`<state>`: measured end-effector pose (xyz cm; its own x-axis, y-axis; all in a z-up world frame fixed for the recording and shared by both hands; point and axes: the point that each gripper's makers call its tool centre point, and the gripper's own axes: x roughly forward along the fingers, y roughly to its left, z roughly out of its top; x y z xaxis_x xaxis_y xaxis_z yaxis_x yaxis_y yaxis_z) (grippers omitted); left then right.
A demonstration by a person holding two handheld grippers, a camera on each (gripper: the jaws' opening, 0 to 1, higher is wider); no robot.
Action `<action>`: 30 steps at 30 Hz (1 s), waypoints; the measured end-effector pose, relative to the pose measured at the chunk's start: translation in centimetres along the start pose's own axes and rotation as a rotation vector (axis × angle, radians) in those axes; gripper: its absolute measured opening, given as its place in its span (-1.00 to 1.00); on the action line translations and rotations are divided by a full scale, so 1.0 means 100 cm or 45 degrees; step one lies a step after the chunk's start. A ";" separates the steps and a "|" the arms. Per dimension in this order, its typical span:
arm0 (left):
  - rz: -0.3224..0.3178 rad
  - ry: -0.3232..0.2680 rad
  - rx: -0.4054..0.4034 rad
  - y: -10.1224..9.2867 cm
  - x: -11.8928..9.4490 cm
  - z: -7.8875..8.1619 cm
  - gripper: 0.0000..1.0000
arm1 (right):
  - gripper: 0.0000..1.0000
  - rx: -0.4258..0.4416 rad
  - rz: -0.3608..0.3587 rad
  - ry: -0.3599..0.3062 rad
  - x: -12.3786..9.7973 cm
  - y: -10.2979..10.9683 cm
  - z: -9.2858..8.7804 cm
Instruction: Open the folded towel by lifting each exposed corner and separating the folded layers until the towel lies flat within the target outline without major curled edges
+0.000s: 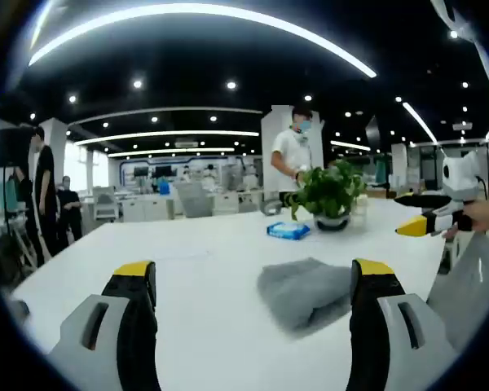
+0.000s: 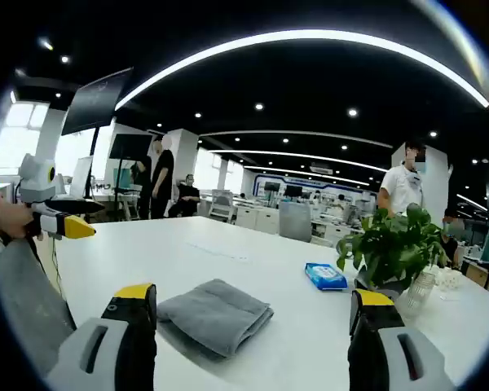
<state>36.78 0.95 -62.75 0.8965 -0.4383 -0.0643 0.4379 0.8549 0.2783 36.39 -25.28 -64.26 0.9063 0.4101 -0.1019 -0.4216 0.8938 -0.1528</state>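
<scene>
A grey towel (image 1: 303, 291) lies folded in a thick pad on the white table (image 1: 196, 244), just ahead of my left gripper (image 1: 253, 281) and nearer its right jaw. That gripper is open and holds nothing. In the right gripper view the same folded towel (image 2: 216, 314) sits between the spread jaws of my right gripper (image 2: 253, 309), closer to the left one; this gripper is open too. The right gripper (image 1: 428, 220) also appears at the right edge of the left gripper view, held in a hand. The left gripper (image 2: 61, 221) comes into the right gripper view from the left.
A potted green plant (image 1: 330, 195) stands at the table's far side, with a blue packet (image 1: 288, 231) beside it. The plant (image 2: 399, 244) and packet (image 2: 326, 276) lie right of the towel. A person in white (image 1: 293, 155) stands behind the table; others stand further off among desks.
</scene>
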 end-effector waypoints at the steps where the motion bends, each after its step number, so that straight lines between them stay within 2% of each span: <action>1: -0.003 0.086 -0.047 0.004 -0.005 -0.014 0.99 | 0.99 0.051 0.050 0.094 -0.001 0.006 -0.011; 2: 0.006 0.118 -0.066 0.005 -0.005 -0.019 0.99 | 0.99 0.060 0.041 0.098 0.000 0.005 -0.011; 3: 0.021 0.181 -0.069 0.010 -0.011 -0.031 0.98 | 0.99 0.029 0.037 0.083 0.003 0.001 -0.010; 4: 0.013 0.214 -0.068 0.010 -0.013 -0.041 0.90 | 0.99 0.021 0.038 0.083 0.003 -0.001 -0.011; 5: 0.026 0.227 -0.112 0.009 -0.013 -0.048 0.84 | 0.99 0.045 0.028 0.084 0.002 -0.003 -0.012; 6: 0.000 0.251 -0.183 0.003 -0.011 -0.056 0.78 | 0.99 0.087 0.008 0.074 0.000 -0.006 -0.011; 7: -0.041 0.297 -0.188 -0.002 -0.011 -0.060 0.81 | 0.99 0.098 -0.008 0.075 0.000 -0.009 -0.011; 8: -0.045 0.338 -0.197 -0.004 -0.009 -0.064 0.82 | 0.99 0.104 -0.027 0.099 -0.001 -0.014 -0.015; 9: -0.041 0.307 -0.173 -0.004 -0.007 -0.060 0.82 | 0.99 0.110 -0.037 0.113 -0.001 -0.016 -0.018; 10: -0.076 0.271 -0.156 -0.009 -0.005 -0.054 0.81 | 0.99 0.119 -0.041 0.121 -0.001 -0.018 -0.020; 14: -0.045 0.258 -0.186 -0.004 -0.009 -0.054 0.82 | 0.99 0.135 -0.038 0.123 -0.003 -0.016 -0.020; 20: 0.023 0.173 -0.329 0.011 -0.012 -0.046 0.82 | 0.99 0.015 0.014 0.152 -0.002 -0.002 -0.022; 30: 0.046 0.136 -0.355 0.015 -0.014 -0.041 0.81 | 0.99 -0.008 -0.003 0.176 -0.003 -0.005 -0.025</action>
<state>36.45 4.01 -66.22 0.9075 -0.3868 -0.1637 0.3935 0.9193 0.0092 36.25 -26.27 -66.58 0.8948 0.3790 -0.2361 -0.4203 0.8933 -0.1591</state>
